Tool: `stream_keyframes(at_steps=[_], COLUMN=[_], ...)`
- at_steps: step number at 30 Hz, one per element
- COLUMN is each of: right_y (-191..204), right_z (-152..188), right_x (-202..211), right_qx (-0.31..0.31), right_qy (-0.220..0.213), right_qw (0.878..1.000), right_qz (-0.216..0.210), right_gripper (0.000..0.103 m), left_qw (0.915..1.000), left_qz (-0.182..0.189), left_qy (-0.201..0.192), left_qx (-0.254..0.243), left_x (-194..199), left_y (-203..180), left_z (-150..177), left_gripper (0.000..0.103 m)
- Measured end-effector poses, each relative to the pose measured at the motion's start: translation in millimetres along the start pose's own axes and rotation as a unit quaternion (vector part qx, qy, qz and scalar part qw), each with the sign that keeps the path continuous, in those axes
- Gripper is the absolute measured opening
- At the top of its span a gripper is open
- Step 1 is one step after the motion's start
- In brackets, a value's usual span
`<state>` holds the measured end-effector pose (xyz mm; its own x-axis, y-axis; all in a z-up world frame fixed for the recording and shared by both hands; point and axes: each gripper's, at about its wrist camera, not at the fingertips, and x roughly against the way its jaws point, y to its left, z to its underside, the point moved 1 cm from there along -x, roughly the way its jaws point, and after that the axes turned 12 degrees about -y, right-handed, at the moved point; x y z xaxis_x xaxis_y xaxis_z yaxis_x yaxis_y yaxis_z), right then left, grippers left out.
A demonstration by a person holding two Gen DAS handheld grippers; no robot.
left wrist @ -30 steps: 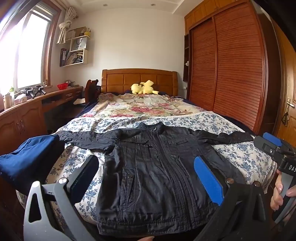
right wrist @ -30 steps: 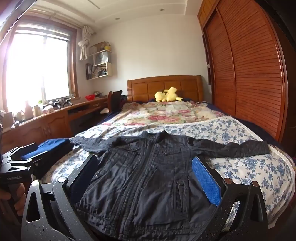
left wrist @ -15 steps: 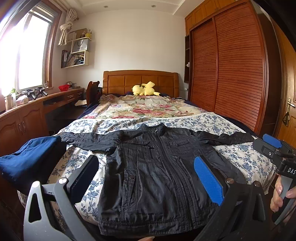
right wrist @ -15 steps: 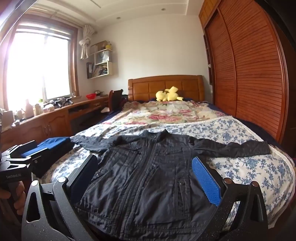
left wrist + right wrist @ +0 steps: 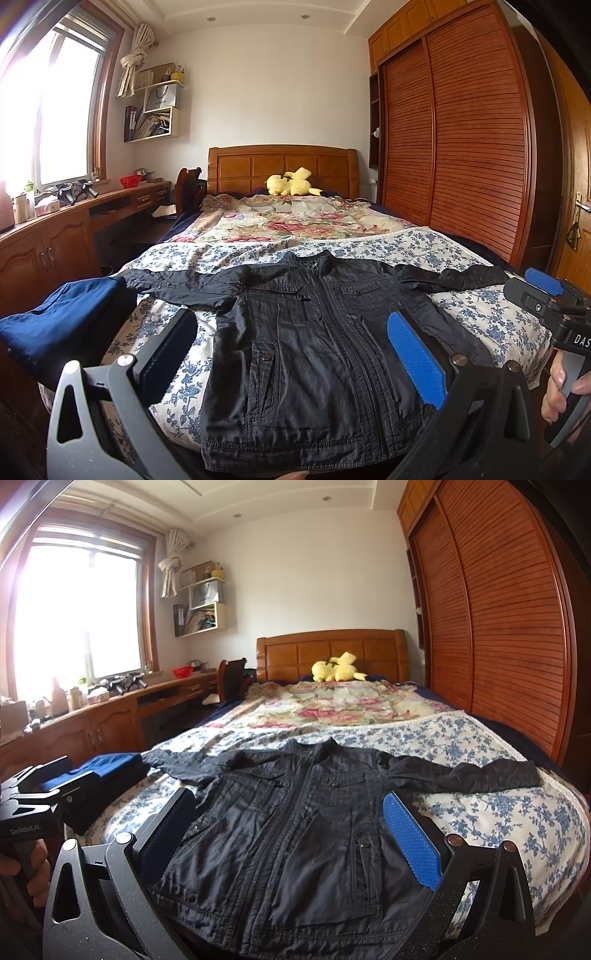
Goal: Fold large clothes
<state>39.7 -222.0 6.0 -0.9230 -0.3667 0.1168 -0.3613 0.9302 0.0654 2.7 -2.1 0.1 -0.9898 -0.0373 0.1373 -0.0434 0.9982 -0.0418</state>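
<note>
Across the centre of both frames, the black jacket (image 5: 314,339) lies flat, front up and zipped, sleeves spread on the floral bedspread (image 5: 480,314). The left gripper (image 5: 291,354) and right gripper (image 5: 288,830) hover above the hem, fingers apart, empty. Each should pinch one sleeve cuff and carry it inward across the chest.

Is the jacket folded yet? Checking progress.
No, the jacket lies flat on the bed, front up, both sleeves spread out.

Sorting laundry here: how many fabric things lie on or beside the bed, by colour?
Black zip-front jacket, spread flat: 1
Navy blue folded garment, at the bed's left edge: 1
Yellow plush toy, by the headboard: 1
Total: 3
</note>
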Motion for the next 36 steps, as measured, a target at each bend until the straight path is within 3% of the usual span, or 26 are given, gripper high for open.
stream_keyframes(at_steps=[36], right_y=[1.0], right_z=[1.3], right_x=[-1.1], right_qx=[0.0], right_qy=[0.003], right_qw=[1.0], right_qz=[-0.001], right_gripper=[0.103], left_qw=[1.0], left_qz=[-0.005], left_qy=[0.006], left_qx=[0.005], left_x=[-5.1], left_y=[6.6], left_z=[2.2], left_gripper=[0.103])
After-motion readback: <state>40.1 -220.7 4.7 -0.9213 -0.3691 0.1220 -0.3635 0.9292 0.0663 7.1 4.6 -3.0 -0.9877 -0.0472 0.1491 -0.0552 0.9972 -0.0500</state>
